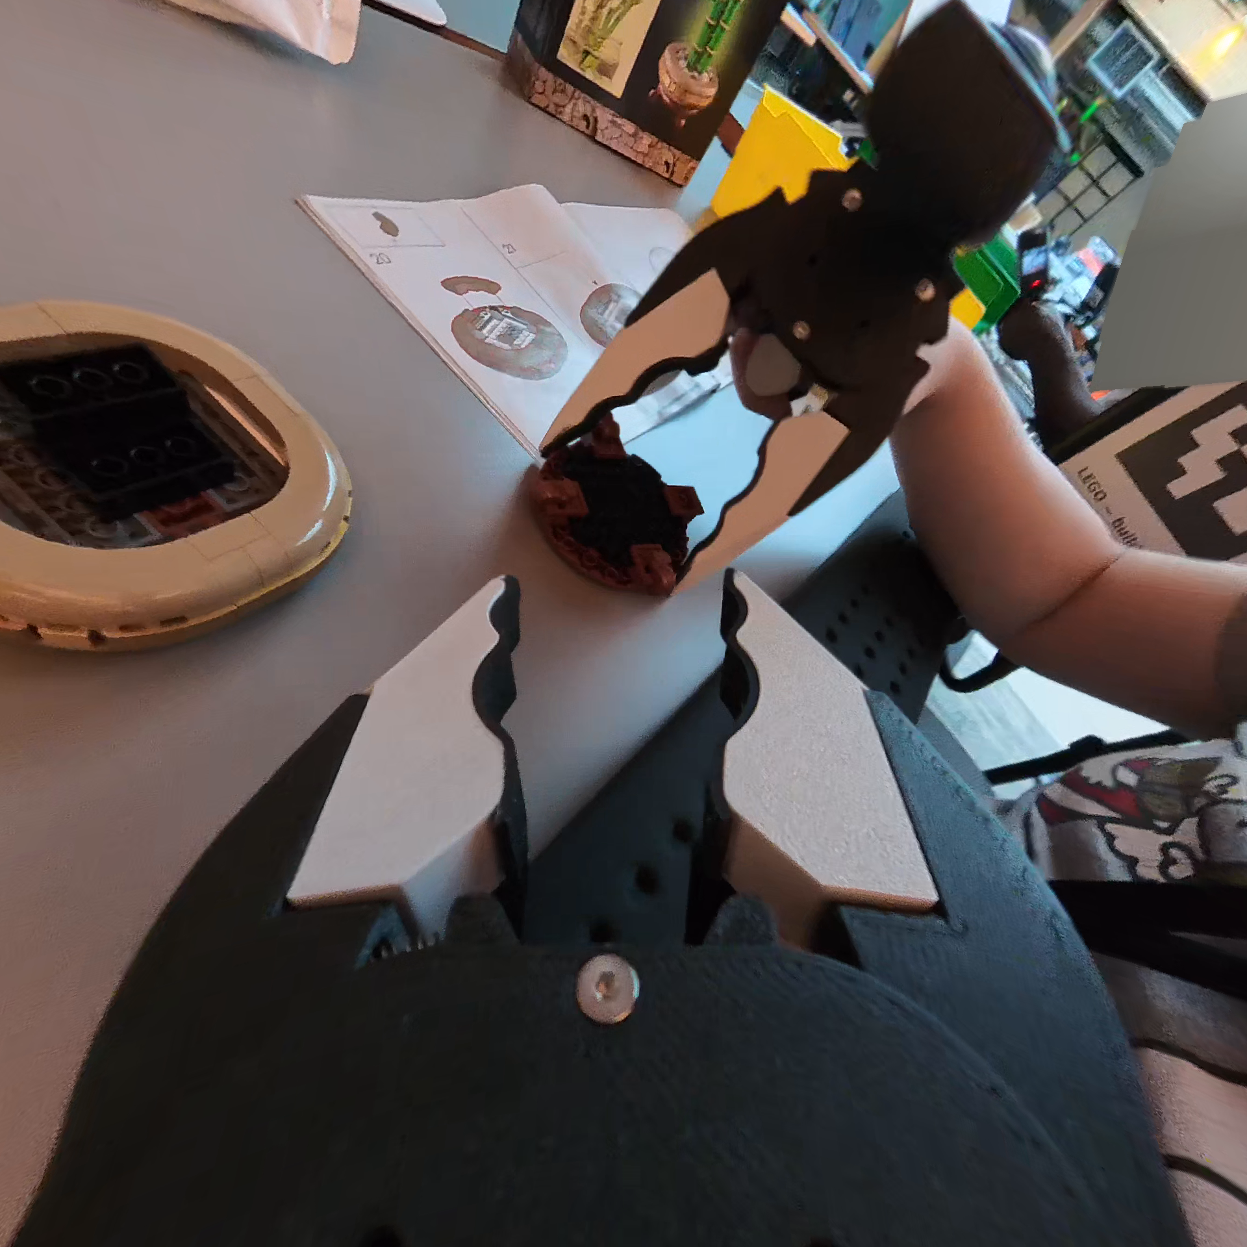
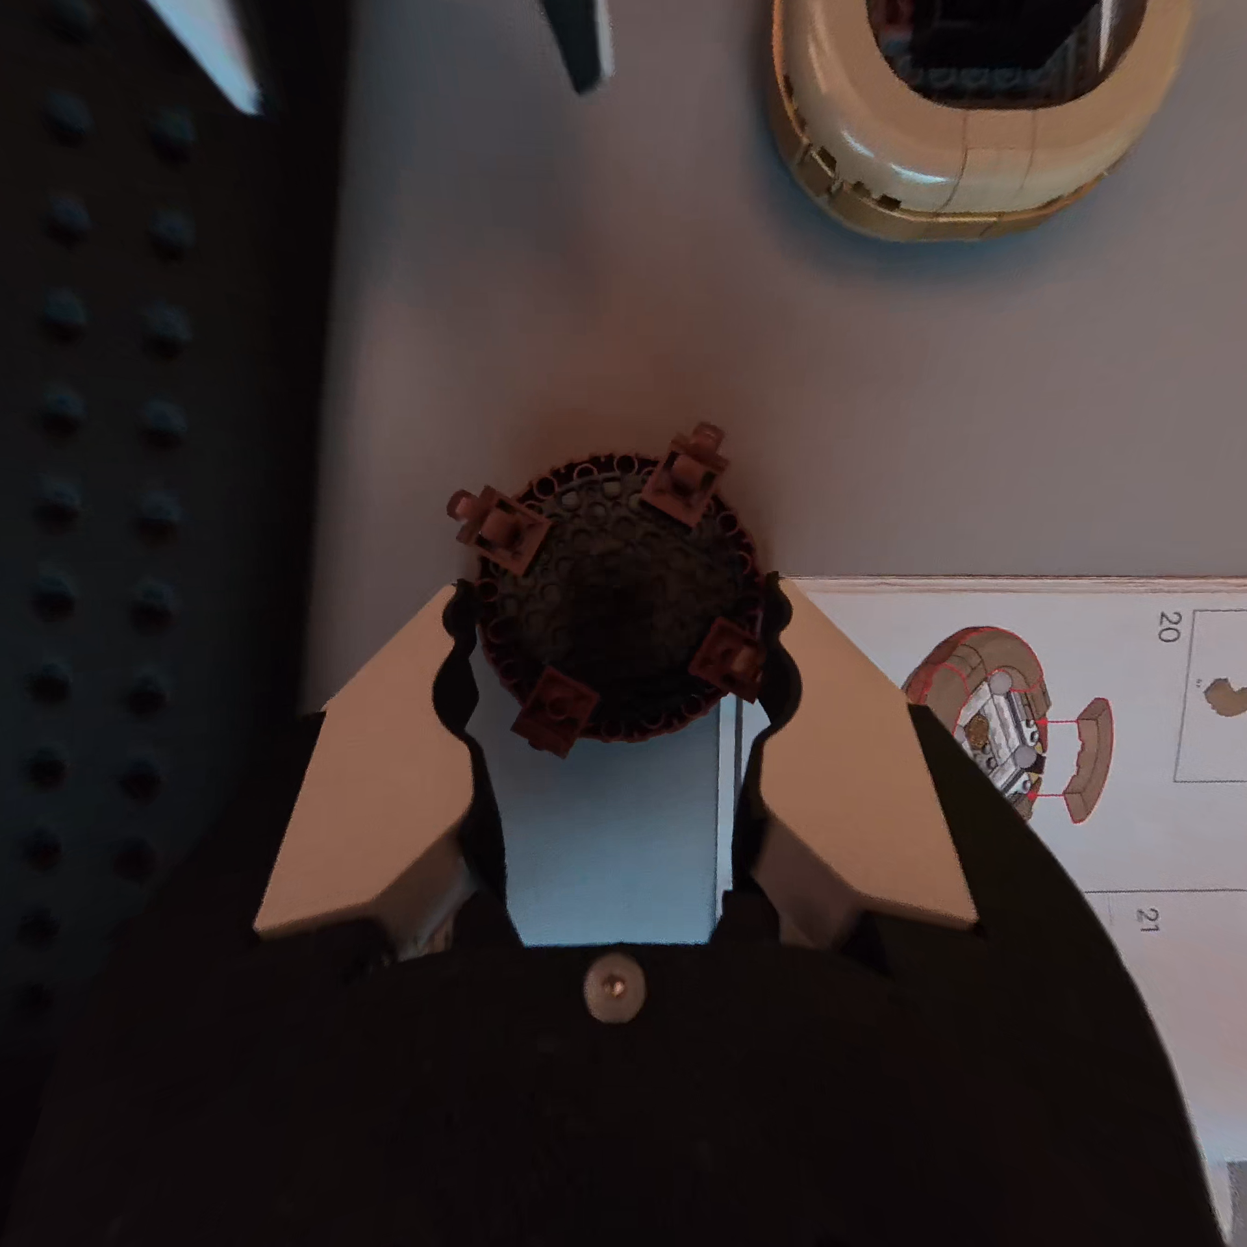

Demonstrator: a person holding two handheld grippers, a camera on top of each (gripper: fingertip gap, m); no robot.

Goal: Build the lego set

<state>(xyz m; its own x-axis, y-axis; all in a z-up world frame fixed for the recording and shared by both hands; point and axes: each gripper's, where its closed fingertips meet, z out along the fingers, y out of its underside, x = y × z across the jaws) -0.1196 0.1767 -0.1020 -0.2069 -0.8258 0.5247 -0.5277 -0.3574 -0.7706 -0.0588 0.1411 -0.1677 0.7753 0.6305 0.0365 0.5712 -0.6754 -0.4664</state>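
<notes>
- Right gripper (image 2: pixel 614 648): comes down from above onto the round brown-and-black disc (image 2: pixel 617 607). Its fingers are spread and straddle the disc, one tip at each side. The right-hand tip sits against one of the disc's brown clip pieces; I cannot tell whether the left-hand tip touches the rim. The disc lies on the grey table (image 2: pixel 540 270).
- Same gripper from the other camera (image 1: pixel 611 513): angled steeply down, held by a bare hand and forearm (image 1: pixel 999 513), its tips reaching the table on either side of the disc (image 1: pixel 617 513).
- Left gripper (image 1: pixel 617 587): fingers apart, nothing between them. It hovers low over the table, pointing at the disc, which lies just beyond its tips.
- Disc: dark studded centre, reddish-brown ring, four small brown bracket pieces spaced around the edge. It sits at the near edge of the table.
- Tan oval assembly (image 1: pixel 202 540): a smooth cream ring around a well of black and grey bricks, to the left of the left gripper and well apart from the disc; ahead and to the right of the right gripper (image 2: pixel 945 182).
- Instruction booklet (image 1: pixel 486 283): lies open on the table just beyond the disc; beside the right gripper's right finger (image 2: pixel 1012 675).
- Set box (image 1: pixel 641 74): stands far ahead, beyond the booklet.
- Black perforated chair (image 2: pixel 135 472): beside the table, left of the right gripper.
</notes>
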